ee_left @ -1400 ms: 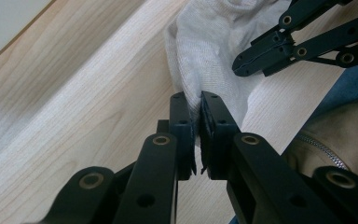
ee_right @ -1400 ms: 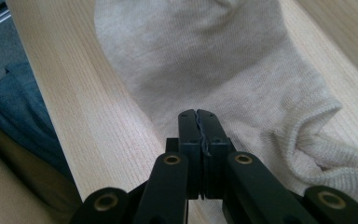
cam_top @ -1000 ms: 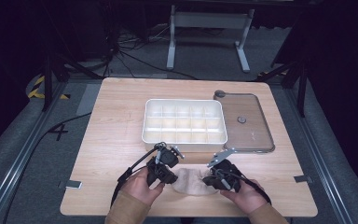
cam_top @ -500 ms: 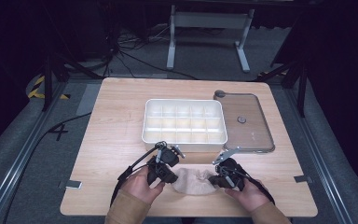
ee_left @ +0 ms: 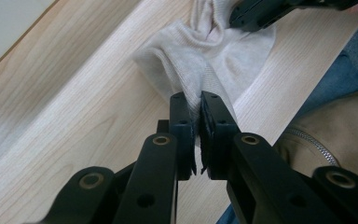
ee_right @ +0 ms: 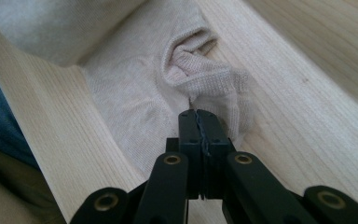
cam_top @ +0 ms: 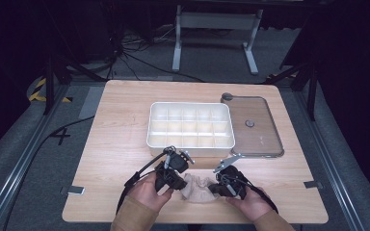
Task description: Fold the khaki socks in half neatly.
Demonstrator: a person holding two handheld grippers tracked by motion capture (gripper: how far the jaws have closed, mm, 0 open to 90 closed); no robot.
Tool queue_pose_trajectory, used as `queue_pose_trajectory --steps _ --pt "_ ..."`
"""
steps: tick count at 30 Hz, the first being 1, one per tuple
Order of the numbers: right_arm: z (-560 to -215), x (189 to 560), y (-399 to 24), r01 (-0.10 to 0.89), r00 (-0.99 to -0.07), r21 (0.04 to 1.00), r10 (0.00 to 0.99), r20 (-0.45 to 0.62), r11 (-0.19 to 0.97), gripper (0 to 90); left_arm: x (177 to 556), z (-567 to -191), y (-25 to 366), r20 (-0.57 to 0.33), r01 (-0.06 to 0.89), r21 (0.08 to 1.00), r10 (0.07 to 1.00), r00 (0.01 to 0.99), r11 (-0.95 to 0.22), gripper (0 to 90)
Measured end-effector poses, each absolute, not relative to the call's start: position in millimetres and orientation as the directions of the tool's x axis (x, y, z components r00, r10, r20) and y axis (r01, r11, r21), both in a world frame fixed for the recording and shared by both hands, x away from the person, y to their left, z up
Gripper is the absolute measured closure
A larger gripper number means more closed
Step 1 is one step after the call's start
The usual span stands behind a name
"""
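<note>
A beige knitted sock (cam_top: 198,187) lies bunched near the table's front edge, between both grippers. My left gripper (cam_top: 179,182) holds its left end. In the left gripper view the jaws are shut on a fold of the sock (ee_left: 200,60), at the left gripper's tips (ee_left: 196,100). My right gripper (cam_top: 218,186) is at the sock's right end. In the right gripper view its jaws (ee_right: 199,114) are pressed together on the edge of a raised fold of the sock (ee_right: 200,70). The other gripper's black jaw (ee_left: 265,9) shows at the top of the left gripper view.
A white compartment tray (cam_top: 190,143) stands just behind the grippers at mid-table. Its clear lid (cam_top: 262,139) lies flat to the right of the tray. The table's front edge is right below the hands, and bare wood lies to the left.
Both hands have drifted slightly toward the front edge. The right gripper has come in a little toward the sock, which now bunches up more between the grippers.
</note>
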State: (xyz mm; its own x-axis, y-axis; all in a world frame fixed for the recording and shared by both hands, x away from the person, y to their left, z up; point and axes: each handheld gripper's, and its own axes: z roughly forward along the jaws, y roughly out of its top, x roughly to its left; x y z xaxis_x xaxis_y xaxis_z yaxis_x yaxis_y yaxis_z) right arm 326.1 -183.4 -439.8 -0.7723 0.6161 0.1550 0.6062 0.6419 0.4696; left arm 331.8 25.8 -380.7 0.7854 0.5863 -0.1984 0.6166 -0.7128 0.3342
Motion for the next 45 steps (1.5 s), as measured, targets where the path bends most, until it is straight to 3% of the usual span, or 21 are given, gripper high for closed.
queue_pose_trajectory --steps 45 --pt "-442 322 -183 0.616 -0.761 0.493 0.626 0.171 0.614 89.3 332 -398 -25 -0.205 0.556 0.347 0.518 0.831 -0.755 84.0"
